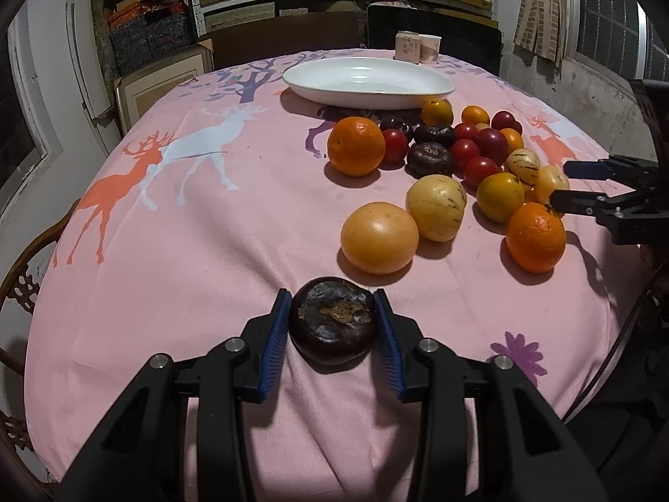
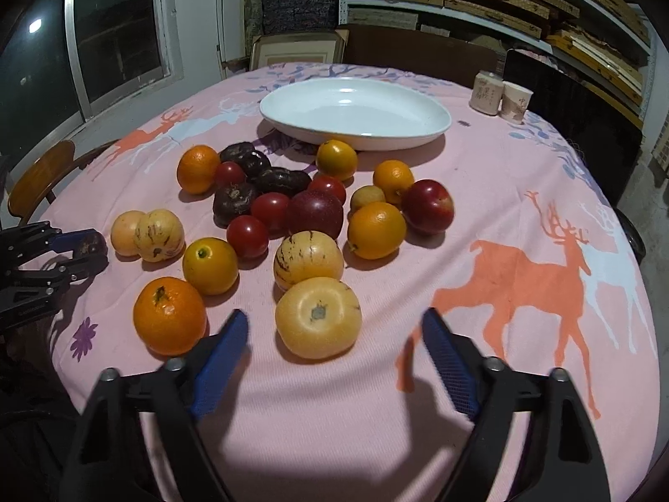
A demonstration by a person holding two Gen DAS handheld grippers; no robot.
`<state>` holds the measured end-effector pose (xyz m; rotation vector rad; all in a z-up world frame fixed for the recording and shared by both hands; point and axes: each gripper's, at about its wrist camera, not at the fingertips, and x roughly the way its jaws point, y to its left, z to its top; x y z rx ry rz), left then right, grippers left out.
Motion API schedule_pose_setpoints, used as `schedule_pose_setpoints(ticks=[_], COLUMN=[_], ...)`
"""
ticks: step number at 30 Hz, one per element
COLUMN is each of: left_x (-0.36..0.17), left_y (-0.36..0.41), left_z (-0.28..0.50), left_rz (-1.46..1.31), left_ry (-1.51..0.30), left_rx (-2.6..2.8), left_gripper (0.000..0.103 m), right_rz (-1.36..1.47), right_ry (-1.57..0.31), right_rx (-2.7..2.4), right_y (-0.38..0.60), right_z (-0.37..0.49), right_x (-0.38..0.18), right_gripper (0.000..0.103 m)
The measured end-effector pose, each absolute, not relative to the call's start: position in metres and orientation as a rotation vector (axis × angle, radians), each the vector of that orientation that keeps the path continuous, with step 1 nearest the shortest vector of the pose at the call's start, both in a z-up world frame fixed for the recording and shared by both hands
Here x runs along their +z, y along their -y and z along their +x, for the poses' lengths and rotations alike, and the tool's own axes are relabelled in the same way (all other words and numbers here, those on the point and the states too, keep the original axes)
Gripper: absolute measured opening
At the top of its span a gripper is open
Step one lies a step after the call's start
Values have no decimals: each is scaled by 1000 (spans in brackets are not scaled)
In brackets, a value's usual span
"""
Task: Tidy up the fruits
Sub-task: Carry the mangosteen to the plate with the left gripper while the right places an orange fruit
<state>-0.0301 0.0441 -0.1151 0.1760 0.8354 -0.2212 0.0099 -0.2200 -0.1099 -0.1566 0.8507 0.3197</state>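
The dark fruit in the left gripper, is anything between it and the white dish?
Yes. The dark fruit in the left gripper faces the fruit pile, which lies before the white dish. Bare cloth lies left of it.

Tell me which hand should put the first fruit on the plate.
Left, probably. Its tool already clamps a dark fruit. The right tool is open, holding nothing, and the white plate is empty.

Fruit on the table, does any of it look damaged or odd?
Yes. The dark fruit clamped in the left gripper has a rough, crusty brown patch on top, unlike the smooth fruit around it. The white dish holds nothing, and all the other fruit lies loose on the pink cloth.
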Motion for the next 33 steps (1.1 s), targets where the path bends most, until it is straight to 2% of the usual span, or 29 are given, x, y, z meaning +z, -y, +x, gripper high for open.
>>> schedule_pose_setpoints(ticks=[1,4,6,18,24,33], left_x=[-115,-114,-111,-91,-64,-34], left_y=[-45,-47,-47,-52,-47,-23], left_z=[-30,-30,-30,-28,-29,34], left_rz=[168,154,146,106,120,138], left_ry=[-837,-836,-833,-813,-745,-742], left_rx=[-223,-225,-229,-254,-276,-337], left_gripper=[38,38,38,38,38,38], right_rz=[-157,-148,-138,-65,-36,-15], right_ry=[-884,-902,-890,-838,-806,-752], right_rx=[326,341,348,359,363,354], right_y=[218,214,215,238,248,262], right_z=[16,21,19,11,14,53], right_x=[-115,-121,-119,-99,-86,-50], right_gripper=[53,51,43,43,43,43])
